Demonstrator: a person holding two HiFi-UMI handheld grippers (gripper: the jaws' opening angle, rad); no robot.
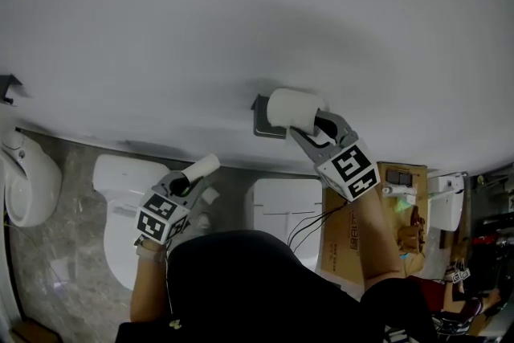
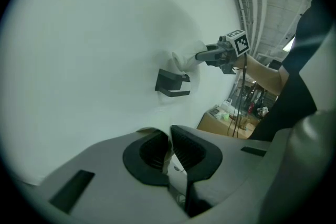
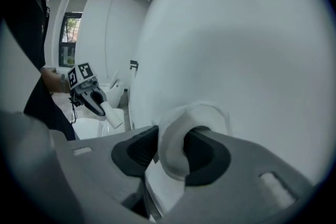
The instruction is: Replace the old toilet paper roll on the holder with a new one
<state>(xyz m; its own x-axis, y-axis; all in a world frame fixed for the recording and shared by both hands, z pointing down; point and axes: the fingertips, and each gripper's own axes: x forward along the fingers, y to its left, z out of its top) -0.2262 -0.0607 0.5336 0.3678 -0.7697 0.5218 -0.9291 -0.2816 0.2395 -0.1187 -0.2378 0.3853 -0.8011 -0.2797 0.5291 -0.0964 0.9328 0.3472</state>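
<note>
We judge the last step is in hand: our right tool (image 1: 316, 124) pinches the new toilet paper roll (image 1: 293, 109) just right of the holder (image 1: 263, 121) at frame centre, while the left tool (image 1: 186, 183), nearly pressed together, nips the old cardboard tube (image 1: 201, 166) at lower left. Next the core must slide onto the holder's arm; the wall (image 1: 241, 12) crowds behind, and open room lies below.

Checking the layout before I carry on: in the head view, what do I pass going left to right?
white fixture, left gripper holding the empty tube, dark holder, new paper roll in the right gripper, cardboard box
</note>
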